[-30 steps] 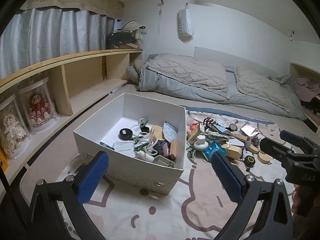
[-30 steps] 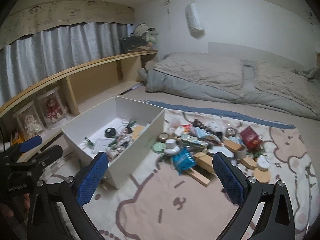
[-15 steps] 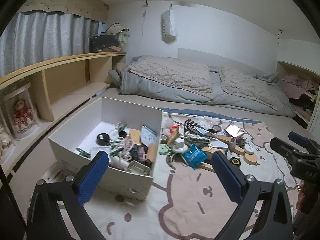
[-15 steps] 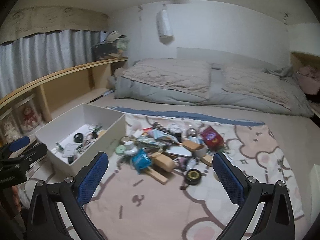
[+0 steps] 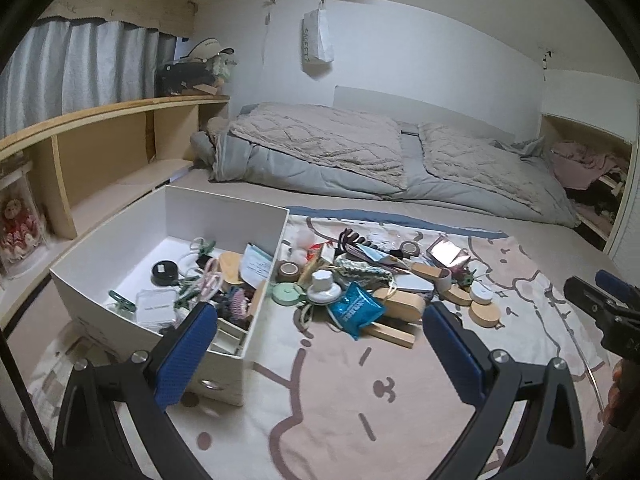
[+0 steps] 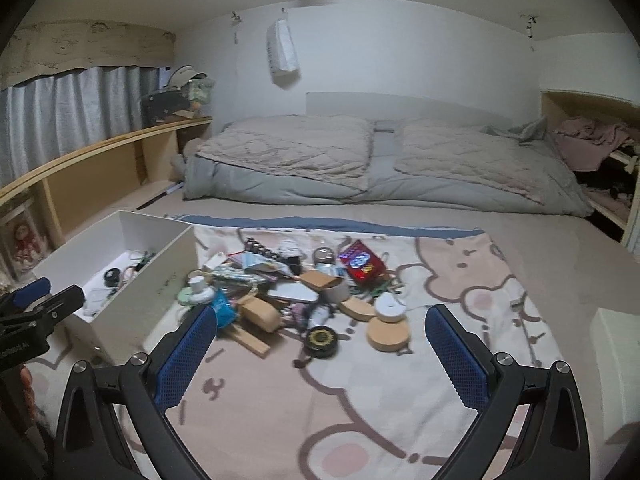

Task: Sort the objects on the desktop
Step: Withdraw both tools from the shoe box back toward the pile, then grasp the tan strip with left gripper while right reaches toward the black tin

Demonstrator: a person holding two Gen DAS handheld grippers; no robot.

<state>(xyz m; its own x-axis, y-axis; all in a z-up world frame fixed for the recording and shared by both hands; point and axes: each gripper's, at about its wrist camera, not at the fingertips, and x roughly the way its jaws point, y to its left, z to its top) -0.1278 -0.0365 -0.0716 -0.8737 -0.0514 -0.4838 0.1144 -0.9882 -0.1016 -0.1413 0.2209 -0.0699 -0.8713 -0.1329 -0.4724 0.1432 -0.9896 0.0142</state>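
A white box holding several small items sits at the left of a pink patterned mat; it also shows in the right wrist view. A pile of small objects lies beside it: a blue packet, a white knob, a wooden block, wooden discs, a black round tin, a red packet. My left gripper is open and empty, above the mat near the box's front corner. My right gripper is open and empty, in front of the pile.
The pink mat lies on a beige floor. Folded grey bedding lies behind. A wooden shelf runs along the left wall. Clothes fill a nook at the right. Another white box's edge shows at right.
Both grippers have swung to the right, so the box has shifted left in both views and the pile is now central. Both stay open and empty.
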